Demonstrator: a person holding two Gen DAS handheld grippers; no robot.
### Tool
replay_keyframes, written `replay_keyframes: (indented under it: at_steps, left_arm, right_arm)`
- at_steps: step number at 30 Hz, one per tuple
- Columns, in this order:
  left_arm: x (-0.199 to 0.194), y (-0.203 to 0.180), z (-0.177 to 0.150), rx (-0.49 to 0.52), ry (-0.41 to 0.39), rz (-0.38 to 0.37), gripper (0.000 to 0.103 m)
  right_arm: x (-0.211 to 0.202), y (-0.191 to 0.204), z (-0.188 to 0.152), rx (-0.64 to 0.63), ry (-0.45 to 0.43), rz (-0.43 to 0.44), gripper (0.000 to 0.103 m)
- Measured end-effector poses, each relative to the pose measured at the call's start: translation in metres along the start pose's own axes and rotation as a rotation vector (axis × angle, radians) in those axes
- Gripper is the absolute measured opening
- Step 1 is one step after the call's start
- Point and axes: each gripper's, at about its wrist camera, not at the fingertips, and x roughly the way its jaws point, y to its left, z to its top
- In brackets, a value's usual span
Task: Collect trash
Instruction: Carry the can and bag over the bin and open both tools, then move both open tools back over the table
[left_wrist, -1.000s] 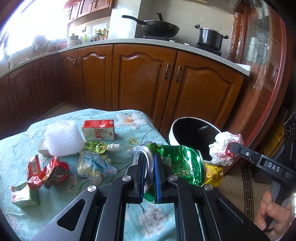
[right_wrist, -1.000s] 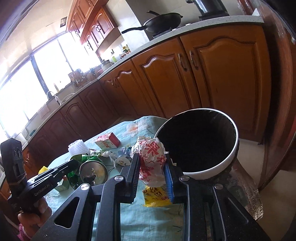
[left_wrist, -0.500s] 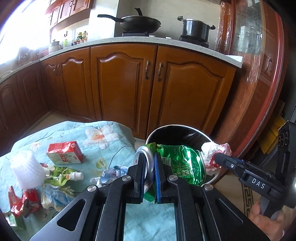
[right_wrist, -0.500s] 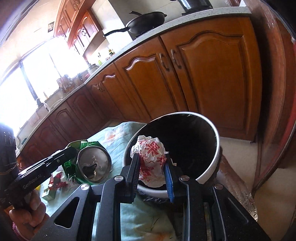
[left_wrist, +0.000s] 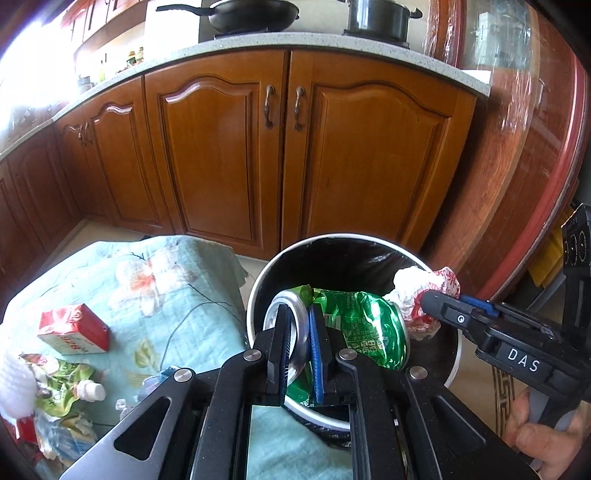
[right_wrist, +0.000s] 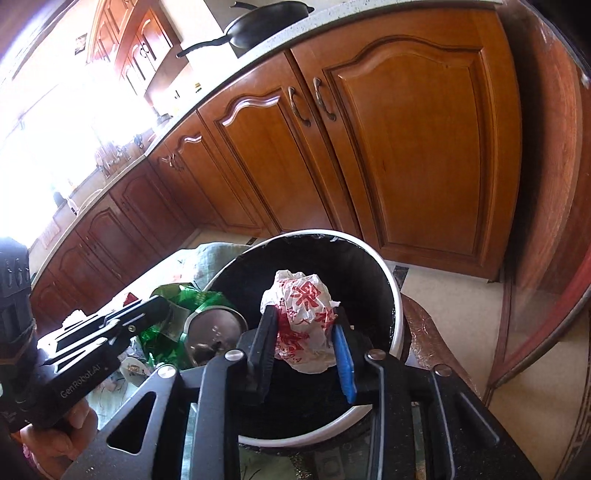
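Now both tongs hang over the bin (left_wrist: 258, 295): left tongs (left_wrist: 299, 347) pinch a can (left_wrist: 362, 332) (crushed), right tongs (right_wrist: 304, 343) a wrapper (right_wrist: 303, 314).

White capitals "DAS" stand on the black body of the right gripper (left_wrist: 476, 317) at the right of the left wrist view. "GenRobot.AI" runs in white along the black body of the left gripper (right_wrist: 110, 325) at lower left of the right wrist view. The crumpled white plastic bag (right_wrist: 304, 317) at centre bears large red Chinese characters. The red-and-white carton (left_wrist: 74, 328) at left carries red digits, not clearly legible.
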Motion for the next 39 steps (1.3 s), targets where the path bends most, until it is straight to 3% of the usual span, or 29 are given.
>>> replay_keyframes:
  at_steps: [4,10,13,24,39]
  left_arm:
    - [0.011,0.000,0.004,-0.014,0.011,0.005,0.023]
    - [0.007,0.003,0.004,-0.026,-0.015,0.010,0.026]
    - [0.000,0.007,0.000,-0.044,-0.030,0.007,0.031]
    - [-0.051,0.021,-0.039,-0.091,-0.086,0.029,0.064]
    - [-0.109,0.043,-0.093,-0.180,-0.128,0.078,0.074]
  right_arm:
    - [0.000,-0.007,0.000,0.017,-0.001,0.009,0.050]
    - [-0.014,-0.011,-0.004,0.032,-0.024,0.008,0.050]
    - [-0.021,-0.009,-0.007,0.034,-0.036,0.009,0.057]
    - [-0.059,0.007,-0.025,0.028,-0.098,0.022,0.095]
    - [-0.095,0.002,-0.070,0.052,-0.112,-0.028,0.098]
